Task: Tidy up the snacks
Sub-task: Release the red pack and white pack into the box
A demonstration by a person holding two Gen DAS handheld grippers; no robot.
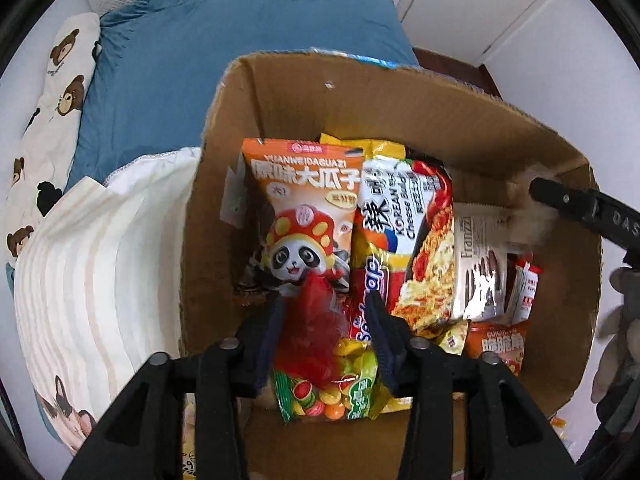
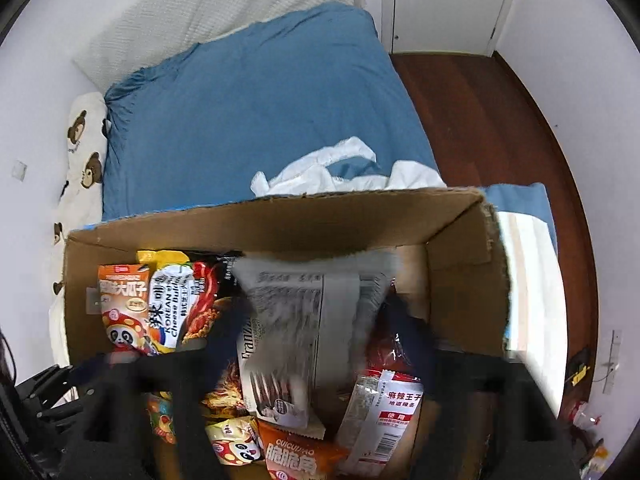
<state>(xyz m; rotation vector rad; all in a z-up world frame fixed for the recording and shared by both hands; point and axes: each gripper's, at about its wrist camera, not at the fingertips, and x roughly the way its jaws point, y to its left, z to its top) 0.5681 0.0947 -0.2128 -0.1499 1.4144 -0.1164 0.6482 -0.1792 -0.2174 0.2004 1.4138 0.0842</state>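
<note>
A cardboard box (image 1: 304,92) on the bed holds upright snack packs: an orange panda seed bag (image 1: 308,208), a Korean noodle pack (image 1: 412,240) and a white Franzzi pack (image 1: 480,264). My left gripper (image 1: 324,308) is closed on a colourful candy bag (image 1: 332,376) with a blurred red top, at the box's near side. My right gripper (image 2: 316,316) stands over the box (image 2: 280,220) with the Franzzi pack (image 2: 296,328) between its blurred fingers; I cannot tell if it grips. It shows in the left wrist view (image 1: 560,200) at the pack's top.
The box sits on a blue bedsheet (image 2: 248,112). A striped cream quilt (image 1: 88,272) lies left of the box, a bear-print pillow (image 1: 52,120) along the wall. White cloth (image 2: 340,168) lies behind the box. Dark wooden floor (image 2: 500,128) runs to the right.
</note>
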